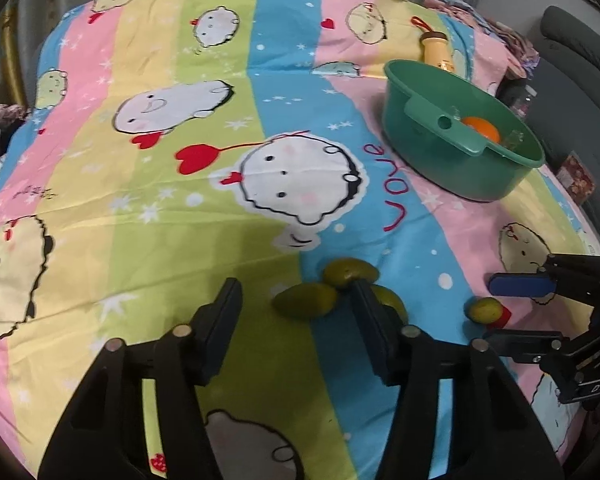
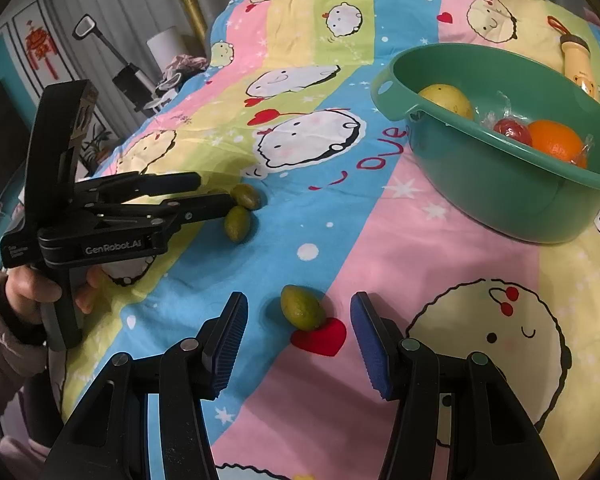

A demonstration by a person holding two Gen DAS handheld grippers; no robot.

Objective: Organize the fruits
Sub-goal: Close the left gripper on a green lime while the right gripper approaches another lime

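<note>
Three small green fruits lie together on the cartoon bedsheet: one (image 1: 305,300) between my left gripper's open fingers, one (image 1: 350,273) just beyond, one (image 1: 392,300) partly behind the right finger. My left gripper (image 1: 296,312) is open and empty over them; it also shows in the right wrist view (image 2: 208,192). A fourth green fruit (image 2: 302,307) lies on a red heart, just ahead of my open, empty right gripper (image 2: 298,334), also in the left wrist view (image 1: 483,310). The green basin (image 2: 500,196) holds a yellow fruit (image 2: 446,100), a red wrapped fruit (image 2: 512,131) and an orange (image 2: 556,142).
A yellow bottle with an orange strap (image 2: 576,60) lies behind the basin. The bed's right edge meets a grey chair (image 1: 580,64) and clutter. Furniture and clothes (image 2: 180,66) stand off the bed's left side.
</note>
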